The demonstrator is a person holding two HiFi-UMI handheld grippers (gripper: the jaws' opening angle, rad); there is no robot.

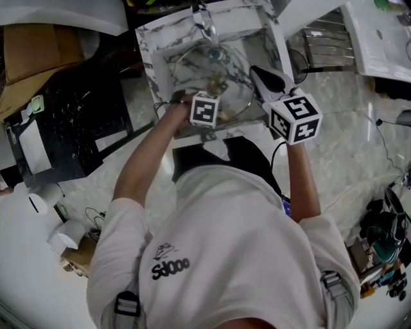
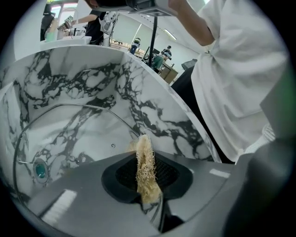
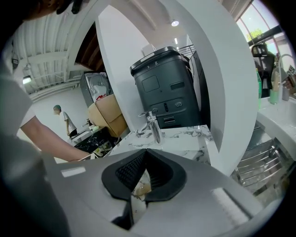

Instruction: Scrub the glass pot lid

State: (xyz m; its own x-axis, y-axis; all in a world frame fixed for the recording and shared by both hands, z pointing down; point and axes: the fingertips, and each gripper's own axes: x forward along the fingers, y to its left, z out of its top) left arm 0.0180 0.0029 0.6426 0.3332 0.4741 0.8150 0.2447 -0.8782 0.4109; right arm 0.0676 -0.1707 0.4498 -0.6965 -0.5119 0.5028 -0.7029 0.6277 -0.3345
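Observation:
A round glass pot lid (image 1: 226, 82) with a teal knob (image 1: 213, 55) lies tilted in the marble sink (image 1: 153, 51). My left gripper (image 1: 216, 114) is over the lid's near edge, shut on a beige fibrous scrubber (image 2: 144, 147). In the left gripper view the lid (image 2: 69, 134) curves away to the left, and its knob (image 2: 40, 170) shows low down. My right gripper (image 1: 259, 77) is at the lid's right rim. In the right gripper view its jaws (image 3: 144, 172) are closed on a thin pale edge (image 3: 138, 190), which appears to be the lid's rim.
A chrome faucet (image 1: 204, 19) stands at the sink's back. A wire dish rack (image 1: 327, 42) is to the right. Left of the sink are a black stand (image 1: 58, 135) and a cardboard box (image 1: 32, 48). A dark bin (image 3: 166, 88) stands behind the faucet (image 3: 152, 122).

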